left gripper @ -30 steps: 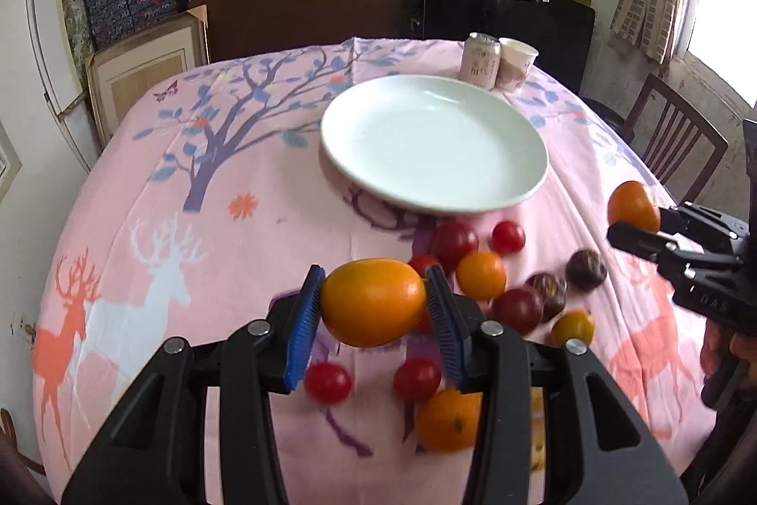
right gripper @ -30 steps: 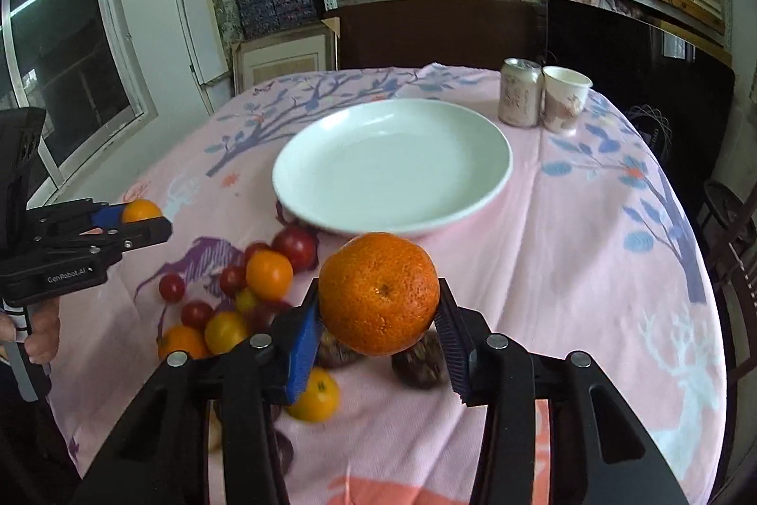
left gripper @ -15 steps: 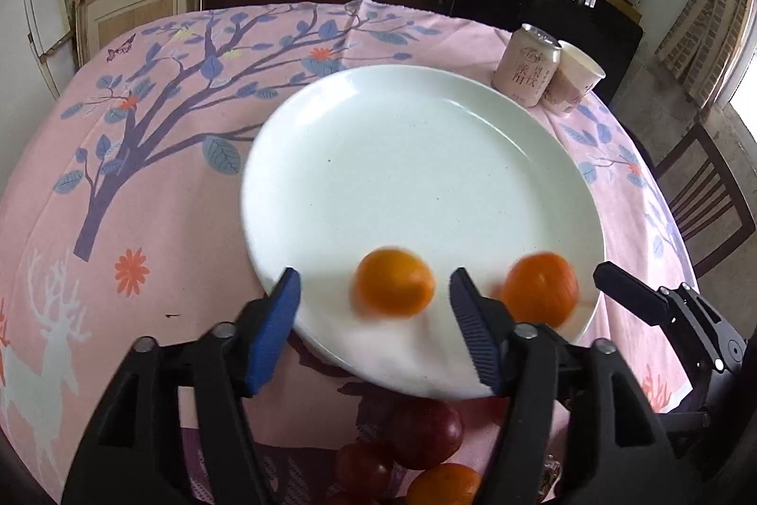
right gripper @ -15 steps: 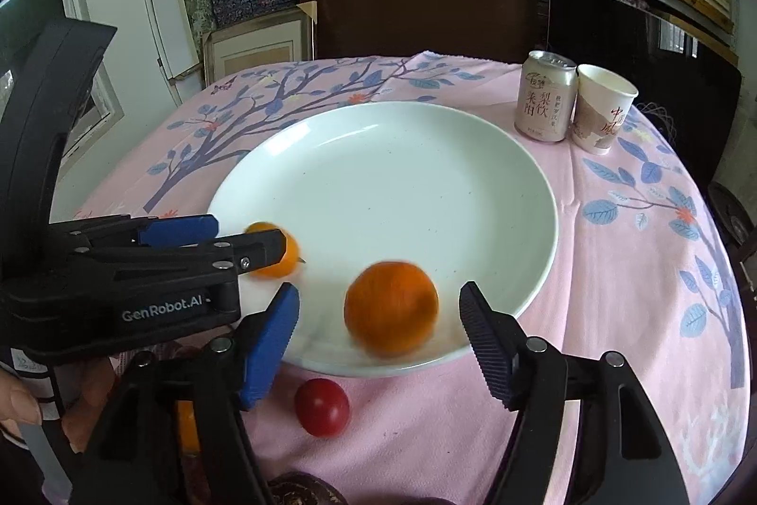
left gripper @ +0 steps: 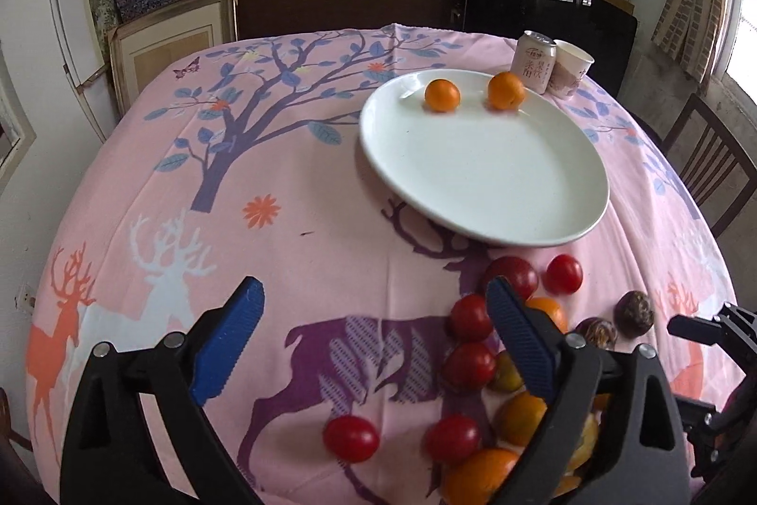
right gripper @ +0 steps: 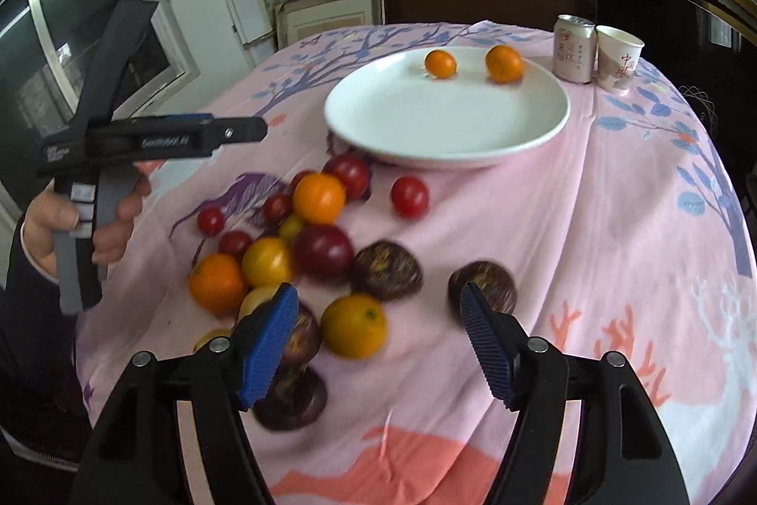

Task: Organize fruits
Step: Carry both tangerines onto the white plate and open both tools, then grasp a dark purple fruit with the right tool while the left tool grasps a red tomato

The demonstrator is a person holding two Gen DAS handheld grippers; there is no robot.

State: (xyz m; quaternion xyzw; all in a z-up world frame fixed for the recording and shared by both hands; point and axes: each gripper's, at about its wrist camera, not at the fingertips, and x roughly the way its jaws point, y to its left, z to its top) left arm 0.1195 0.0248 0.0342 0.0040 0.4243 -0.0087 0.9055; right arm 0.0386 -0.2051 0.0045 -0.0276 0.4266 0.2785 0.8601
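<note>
Two oranges (left gripper: 442,94) (left gripper: 506,91) rest at the far side of the white plate (left gripper: 473,173), also seen in the right wrist view as oranges (right gripper: 440,63) (right gripper: 504,63) on the plate (right gripper: 444,117). My left gripper (left gripper: 374,339) hovers over bare cloth left of the fruit pile (left gripper: 473,363); its jaws are opening, with nothing between them. My right gripper (right gripper: 378,344) is open above the pile, and a loose orange (right gripper: 354,325) lies on the cloth between its fingers, untouched. A hand (right gripper: 94,230) holds the left gripper (right gripper: 255,128) at the left.
A drink can (right gripper: 574,48) and a paper cup (right gripper: 617,57) stand behind the plate. Red tomatoes (right gripper: 409,197), yellow ones and dark passion fruits (right gripper: 387,270) are scattered near the table's front. A chair (left gripper: 709,173) stands at the right; shelves line the back wall.
Both grippers let go of their oranges on the plate and drew back over the fruit pile. The two oranges now sit at the plate's far side.
</note>
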